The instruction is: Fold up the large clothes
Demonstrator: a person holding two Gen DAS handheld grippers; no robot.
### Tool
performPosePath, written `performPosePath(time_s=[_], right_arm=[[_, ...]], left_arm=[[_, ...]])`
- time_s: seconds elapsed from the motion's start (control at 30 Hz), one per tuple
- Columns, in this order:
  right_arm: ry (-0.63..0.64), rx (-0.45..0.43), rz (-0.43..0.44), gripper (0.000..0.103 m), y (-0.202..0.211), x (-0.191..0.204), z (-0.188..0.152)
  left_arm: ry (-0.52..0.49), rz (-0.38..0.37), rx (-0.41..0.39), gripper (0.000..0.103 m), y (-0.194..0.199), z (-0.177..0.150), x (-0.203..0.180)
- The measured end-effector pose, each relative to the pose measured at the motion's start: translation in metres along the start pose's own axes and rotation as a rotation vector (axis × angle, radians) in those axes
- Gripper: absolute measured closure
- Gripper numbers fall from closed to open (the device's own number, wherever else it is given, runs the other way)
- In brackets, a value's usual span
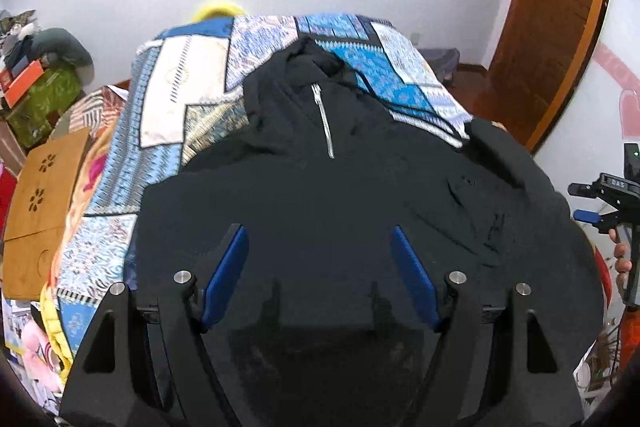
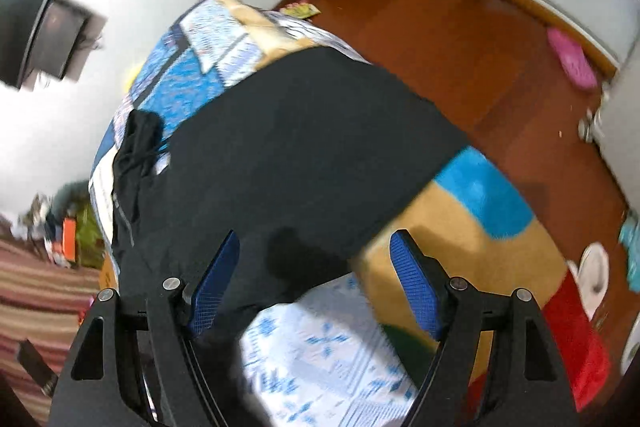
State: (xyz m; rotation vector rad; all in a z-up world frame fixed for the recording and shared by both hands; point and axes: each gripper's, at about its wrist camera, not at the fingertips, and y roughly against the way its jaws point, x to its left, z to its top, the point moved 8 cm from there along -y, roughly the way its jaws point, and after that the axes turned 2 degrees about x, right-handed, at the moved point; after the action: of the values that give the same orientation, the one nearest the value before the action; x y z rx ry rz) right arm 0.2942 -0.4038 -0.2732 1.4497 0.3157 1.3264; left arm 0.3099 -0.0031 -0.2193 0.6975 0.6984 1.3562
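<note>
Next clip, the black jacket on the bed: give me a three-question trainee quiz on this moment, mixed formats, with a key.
1. True or false: the left gripper grips the jacket.
2. The zip is: A silver, B red, C gold.
3. What lies under the jacket?

Key:
1. False; both it and the right gripper are open, with nothing clamped.
2. A.
3. A blue patchwork bedspread.

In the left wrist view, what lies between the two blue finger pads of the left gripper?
Only the black jacket shows between the left gripper's open fingers; its plain dark cloth fills the gap, with nothing gripped.
</note>
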Motion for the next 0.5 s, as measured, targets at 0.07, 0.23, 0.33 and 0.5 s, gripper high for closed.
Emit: performPosePath(time_s=[0.07, 0.23, 0.33, 0.5], right_arm=[[-0.025, 0.016, 0.006, 0.028, -0.012, -0.008, 0.004], [-0.065, -0.006, -0.028, 0.029, -0.027, -0.021, 0.026], [-0.048, -0.031, -0.081, 0.033, -0.033, -0.022, 0.042], [-0.046, -0.084, -0.195, 0.079, -0.025, -0.025, 0.053]], left_arm=[[-0.01, -0.001, 0.025, 0.03, -0.008, -0.005, -0.004], [-0.021, 0.004, 0.044, 0.03, -0.016, -0.013, -0.007], [-0.024, 0.002, 0.05, 0.03, -0.016, -0.019, -0.006], [-0.035, 0.032, 0.053, 0.03, -0.014, -0.027, 0.001]])
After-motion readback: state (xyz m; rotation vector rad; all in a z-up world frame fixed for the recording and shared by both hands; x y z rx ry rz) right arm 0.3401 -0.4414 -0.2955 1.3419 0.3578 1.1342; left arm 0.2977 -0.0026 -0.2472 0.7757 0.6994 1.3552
